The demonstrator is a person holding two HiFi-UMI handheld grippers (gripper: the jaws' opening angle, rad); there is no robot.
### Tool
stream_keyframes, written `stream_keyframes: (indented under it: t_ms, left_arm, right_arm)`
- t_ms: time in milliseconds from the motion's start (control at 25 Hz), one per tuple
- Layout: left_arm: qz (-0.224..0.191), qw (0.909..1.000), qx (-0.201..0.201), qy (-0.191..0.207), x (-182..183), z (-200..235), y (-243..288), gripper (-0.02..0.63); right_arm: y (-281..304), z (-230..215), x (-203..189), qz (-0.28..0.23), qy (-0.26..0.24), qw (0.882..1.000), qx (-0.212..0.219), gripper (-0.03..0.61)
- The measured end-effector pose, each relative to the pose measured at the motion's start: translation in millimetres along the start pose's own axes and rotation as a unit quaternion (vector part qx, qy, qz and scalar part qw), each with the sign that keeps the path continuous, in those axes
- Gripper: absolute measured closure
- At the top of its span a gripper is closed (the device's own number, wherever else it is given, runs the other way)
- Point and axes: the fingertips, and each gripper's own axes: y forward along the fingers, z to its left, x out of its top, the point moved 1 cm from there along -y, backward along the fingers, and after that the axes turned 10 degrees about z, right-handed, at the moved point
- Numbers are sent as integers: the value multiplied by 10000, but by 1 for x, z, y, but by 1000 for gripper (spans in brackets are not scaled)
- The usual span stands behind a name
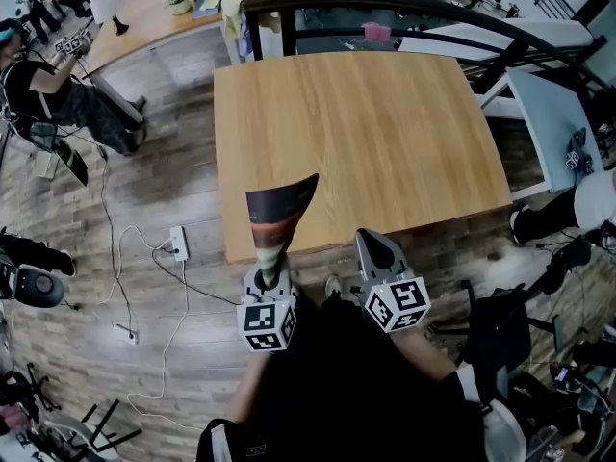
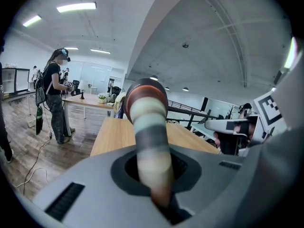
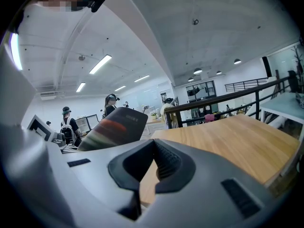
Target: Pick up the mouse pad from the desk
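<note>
1. The left hand-held gripper [image 1: 273, 269] is pinching one end of the mouse pad [image 1: 280, 212], its jaws clamped on the pad's edge.
2. The mouse pad is curled into a loose roll and sticks up and away from the jaws. It shows bands of brown, cream, grey and dark colour, with a black back.
3. From above, the pad hangs over the near edge of the bench [image 1: 375, 133], towards its left corner. It looks lifted clear of the wooden top.
4. The right hand-held gripper [image 1: 372, 241] sits just to the right of the left one, at the bench's near edge. Its jaws are pressed together with nothing between them.
5. A power strip [image 1: 178, 243] with trailing white cables lies on the plank floor [image 1: 144, 200] left of the bench.
6. A person [image 1: 43, 94] stands by another table [image 1: 144, 12] further back.
</note>
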Motion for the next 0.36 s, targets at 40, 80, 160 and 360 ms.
stream_keyframes:
  t_ms: [40, 80, 160, 360]
  left_arm:
    - [0, 10000, -11, -4, 0, -1, 0, 571]
    - [0, 10000, -20, -6, -1, -1, 0, 571]
    - [2, 10000, -30, -3, -2, -2, -1, 571]
    - [1, 10000, -29, -29, -5, -4, -4, 571]
  right_arm:
    - [-1, 0, 0, -1, -5, 10000, -3, 548]
    - [-1, 0, 0, -3, -9, 10000, -6, 548]
    - [-3, 1, -1, -11, -8, 10000, -10, 548]
    - [-8, 2, -3, -15, 6, 10000, 1, 548]
